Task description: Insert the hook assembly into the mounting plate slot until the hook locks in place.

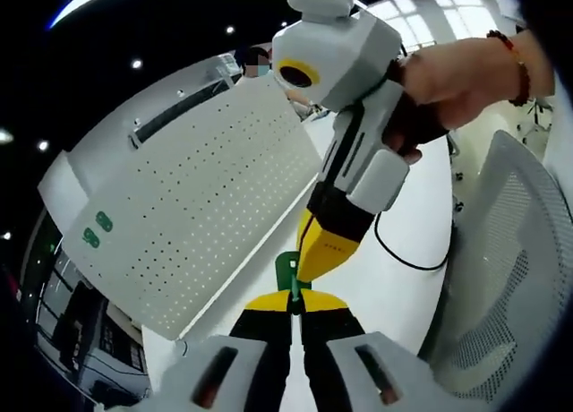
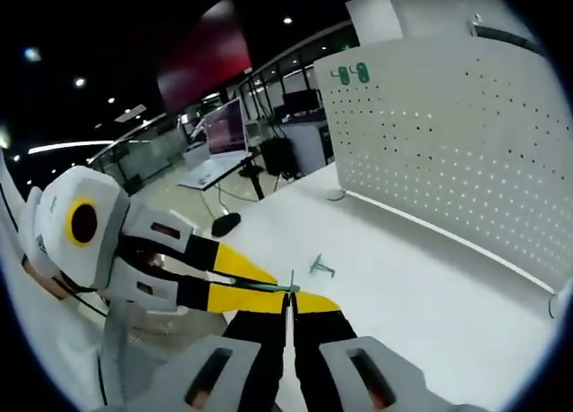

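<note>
A small green hook assembly (image 1: 286,270) sits pinched between my left gripper's (image 1: 294,303) yellow-tipped jaws, which are shut on it above the white table. My right gripper (image 1: 304,276), held by a hand (image 1: 457,72), comes down from the upper right with its jaws shut on the same piece. In the right gripper view, my right gripper (image 2: 291,303) is shut on the thin green part (image 2: 276,288), tip to tip with the left gripper (image 2: 288,289). The white perforated mounting plate (image 1: 197,206) (image 2: 448,143) stands upright, apart from both grippers. A second green hook (image 2: 320,267) lies loose on the table.
The white table (image 2: 421,287) stretches up to the plate's foot. A grey mesh chair back (image 1: 510,278) stands to the right, and a black cable (image 1: 403,255) trails over the table. Desks with monitors (image 2: 224,130) and a dark mouse (image 2: 224,224) lie beyond.
</note>
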`<state>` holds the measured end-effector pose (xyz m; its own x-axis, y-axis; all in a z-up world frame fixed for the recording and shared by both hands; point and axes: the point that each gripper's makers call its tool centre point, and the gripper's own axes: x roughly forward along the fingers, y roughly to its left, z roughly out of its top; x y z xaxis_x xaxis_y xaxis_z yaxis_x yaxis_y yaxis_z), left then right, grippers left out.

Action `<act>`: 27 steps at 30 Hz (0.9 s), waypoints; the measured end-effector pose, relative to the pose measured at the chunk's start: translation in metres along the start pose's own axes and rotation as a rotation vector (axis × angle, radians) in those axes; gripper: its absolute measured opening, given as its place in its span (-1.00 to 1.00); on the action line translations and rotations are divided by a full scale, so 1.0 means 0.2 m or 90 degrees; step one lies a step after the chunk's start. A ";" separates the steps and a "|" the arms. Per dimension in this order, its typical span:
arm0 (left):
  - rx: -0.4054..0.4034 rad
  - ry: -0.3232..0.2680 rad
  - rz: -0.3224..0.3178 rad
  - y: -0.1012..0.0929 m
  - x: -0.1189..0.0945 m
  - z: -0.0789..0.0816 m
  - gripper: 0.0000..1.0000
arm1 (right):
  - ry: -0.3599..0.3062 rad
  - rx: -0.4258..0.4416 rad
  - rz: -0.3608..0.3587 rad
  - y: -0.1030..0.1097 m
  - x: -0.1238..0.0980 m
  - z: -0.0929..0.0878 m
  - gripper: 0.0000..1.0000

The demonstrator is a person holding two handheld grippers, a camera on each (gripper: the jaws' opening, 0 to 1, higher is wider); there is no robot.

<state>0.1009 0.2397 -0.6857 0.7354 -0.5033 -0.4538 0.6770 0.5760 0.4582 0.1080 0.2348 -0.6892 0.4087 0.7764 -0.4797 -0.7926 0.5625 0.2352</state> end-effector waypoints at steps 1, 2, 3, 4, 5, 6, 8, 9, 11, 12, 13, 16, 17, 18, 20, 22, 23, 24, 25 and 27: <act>-0.006 -0.002 0.004 0.01 0.00 0.00 -0.96 | -0.006 -0.005 0.001 0.00 -0.01 0.01 -0.96; -0.006 -0.002 0.006 0.01 0.00 0.01 -0.96 | -0.015 -0.009 0.000 -0.01 -0.01 0.02 -0.91; -0.010 -0.003 0.008 0.02 0.00 0.01 -0.96 | -0.020 -0.012 -0.001 -0.01 -0.03 0.03 -0.82; -0.018 -0.004 0.011 0.03 0.00 0.01 -0.96 | -0.030 -0.015 -0.009 -0.02 -0.04 0.04 -0.78; -0.027 -0.006 0.014 0.05 0.00 0.01 -0.96 | -0.042 -0.025 -0.011 -0.03 -0.05 0.06 -0.77; -0.032 -0.007 0.016 0.06 0.00 0.02 -0.96 | -0.048 -0.028 -0.011 -0.03 -0.06 0.07 -0.78; -0.060 -0.013 0.021 0.08 0.01 0.03 -0.95 | -0.054 -0.015 -0.013 -0.04 -0.08 0.07 -0.76; -0.075 -0.017 0.029 0.11 0.01 0.03 -0.95 | -0.059 -0.011 -0.014 -0.05 -0.10 0.08 -0.73; -0.096 -0.032 0.043 0.14 0.01 0.06 -0.96 | -0.069 -0.023 -0.018 -0.05 -0.12 0.09 -0.71; -0.111 -0.033 0.046 0.15 0.01 0.06 -0.96 | -0.067 -0.024 -0.020 -0.06 -0.12 0.08 -0.71; -0.121 -0.033 0.048 0.17 0.01 0.06 -0.96 | -0.063 -0.022 -0.023 -0.07 -0.13 0.07 -0.71; -0.166 -0.044 0.069 0.22 0.02 0.08 -0.95 | -0.071 -0.035 -0.039 -0.10 -0.16 0.06 -0.67; -0.175 -0.049 0.073 0.24 0.02 0.08 -0.95 | -0.073 -0.042 -0.042 -0.10 -0.17 0.06 -0.61; -0.187 -0.053 0.078 0.26 0.02 0.09 -0.95 | -0.085 -0.052 -0.051 -0.11 -0.18 0.07 -0.56; -0.206 -0.060 0.087 0.29 0.03 0.10 -0.95 | -0.101 -0.060 -0.059 -0.12 -0.19 0.08 -0.46; -0.217 -0.061 0.096 0.33 0.04 0.10 -0.95 | -0.112 -0.063 -0.066 -0.12 -0.21 0.08 -0.38; -0.229 -0.065 0.103 0.34 0.04 0.11 -0.96 | -0.116 -0.066 -0.069 -0.13 -0.22 0.08 -0.34; -0.233 -0.068 0.098 0.36 0.05 0.11 -0.96 | -0.125 -0.078 -0.070 -0.13 -0.23 0.08 -0.33; -0.237 -0.071 0.107 0.37 0.05 0.12 -0.96 | -0.128 -0.081 -0.072 -0.12 -0.23 0.08 -0.31; -0.252 -0.070 0.123 0.42 0.05 0.12 -0.96 | -0.131 -0.070 -0.078 -0.13 -0.24 0.08 -0.31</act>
<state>0.1662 0.2670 -0.6338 0.8602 -0.4154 -0.2958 0.4789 0.8574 0.1887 0.1162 0.1864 -0.6588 0.5796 0.7520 -0.3139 -0.7713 0.6306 0.0864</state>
